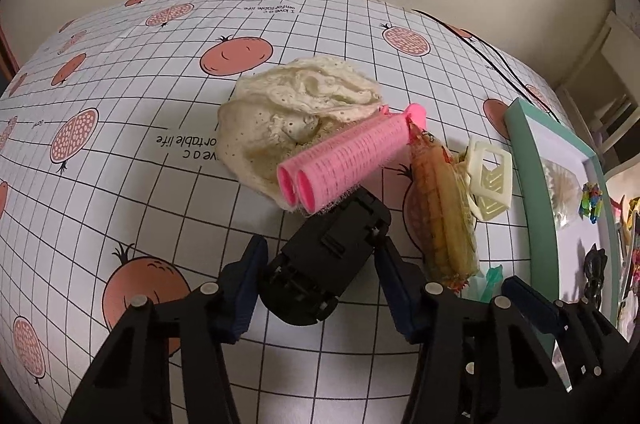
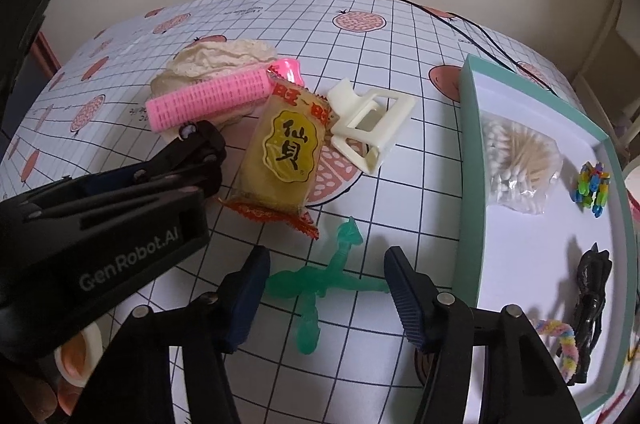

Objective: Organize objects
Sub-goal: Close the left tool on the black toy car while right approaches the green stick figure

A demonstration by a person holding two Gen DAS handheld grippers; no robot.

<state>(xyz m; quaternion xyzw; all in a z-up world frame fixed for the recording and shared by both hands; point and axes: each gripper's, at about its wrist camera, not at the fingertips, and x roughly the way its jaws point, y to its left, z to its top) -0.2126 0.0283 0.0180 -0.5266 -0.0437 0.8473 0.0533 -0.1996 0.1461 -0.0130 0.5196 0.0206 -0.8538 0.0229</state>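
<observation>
Straddling a black clip-like object [image 1: 326, 264], the left tool [image 1: 320, 288] sits low over the surface [image 1: 120, 127] with its blue pads apart on either side of it; whether they touch it cannot be told. The pink hair roller [image 1: 344, 159] lies just beyond the black object, resting against a crumpled cream lace cloth [image 1: 296, 111]. Beside the roller lie a wrapped rice-cracker snack [image 2: 286, 159] and a cream claw hair clip [image 2: 370, 131], close together.

Nearer the right tool [image 2: 326, 294], whose pads also stand apart and hold nothing, a translucent green toy figure [image 2: 316, 284] sprawls on the checked cloth, its limbs reaching toward both pads. To the right, the mint-rimmed tray [image 2: 470, 151] already holds a bag of cotton swabs [image 2: 516, 159], a small multicoloured piece [image 2: 592, 189], a black item [image 2: 592, 300] and a pastel fuzzy stick [image 2: 560, 340].

Crowding looks like the main risk: a left-hand closure that drifts forward could catch the roller, whose bristly surface may drag the lace cloth along. On the right, the thin, uneven toy could slip or twist out of a grip taken across a limb. The two tools also work close together and could collide.
</observation>
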